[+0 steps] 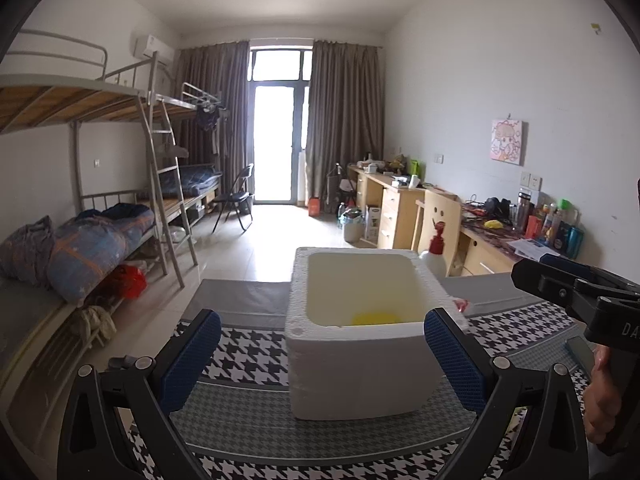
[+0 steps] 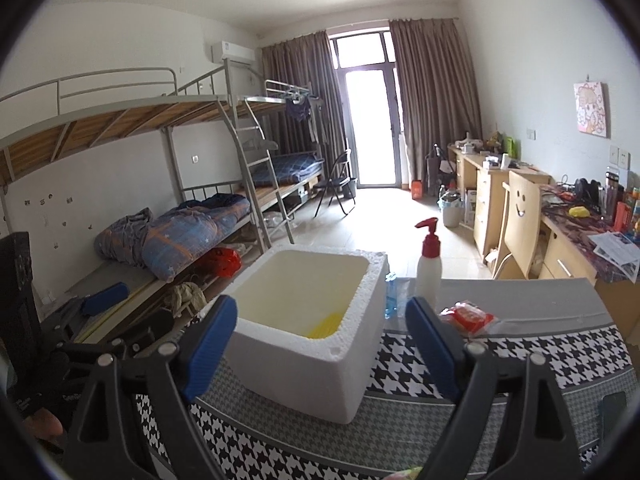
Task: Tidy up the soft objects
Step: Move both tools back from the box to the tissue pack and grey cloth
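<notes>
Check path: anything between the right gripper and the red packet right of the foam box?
Nothing visible. The right gripper is open; the red plastic-wrapped packet lies just beyond its right finger, and the white foam box sits left of that line.

One foam box (image 2: pixel 304 360), one pump bottle (image 2: pixel 428 268), one red packet (image 2: pixel 468 316).

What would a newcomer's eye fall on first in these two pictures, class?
Most striking is the white foam box standing open at the middle of the houndstooth tablecloth, with something yellow on its floor. Behind it at the right stands a white pump bottle with a red top, and a red packet lies beside it. The left gripper and right gripper both frame the box, open and empty.
</notes>
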`<state>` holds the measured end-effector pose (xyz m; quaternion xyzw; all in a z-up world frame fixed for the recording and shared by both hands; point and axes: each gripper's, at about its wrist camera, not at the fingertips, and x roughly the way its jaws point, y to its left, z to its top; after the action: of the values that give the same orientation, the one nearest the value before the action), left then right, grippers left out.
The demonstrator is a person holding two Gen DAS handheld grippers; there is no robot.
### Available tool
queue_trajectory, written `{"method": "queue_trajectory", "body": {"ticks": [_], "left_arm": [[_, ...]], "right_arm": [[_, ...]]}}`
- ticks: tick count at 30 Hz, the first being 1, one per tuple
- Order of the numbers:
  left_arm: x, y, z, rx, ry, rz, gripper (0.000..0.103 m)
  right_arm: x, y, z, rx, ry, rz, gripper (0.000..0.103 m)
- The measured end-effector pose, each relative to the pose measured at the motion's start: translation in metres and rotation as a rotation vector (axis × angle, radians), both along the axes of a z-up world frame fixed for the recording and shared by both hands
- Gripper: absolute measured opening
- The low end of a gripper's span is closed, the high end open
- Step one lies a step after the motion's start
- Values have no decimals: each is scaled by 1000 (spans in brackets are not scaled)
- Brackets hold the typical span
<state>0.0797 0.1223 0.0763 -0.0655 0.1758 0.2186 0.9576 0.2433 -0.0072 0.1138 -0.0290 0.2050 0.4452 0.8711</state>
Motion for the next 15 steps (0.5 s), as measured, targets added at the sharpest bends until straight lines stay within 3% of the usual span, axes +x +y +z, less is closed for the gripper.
{"method": "queue_trajectory", "body": {"ticks": [15], "left_arm": [[1,-33,0,-1,-16,-94,102]], "right_arm": [[-16,-47,-5,17,-49,-67,89]]}}
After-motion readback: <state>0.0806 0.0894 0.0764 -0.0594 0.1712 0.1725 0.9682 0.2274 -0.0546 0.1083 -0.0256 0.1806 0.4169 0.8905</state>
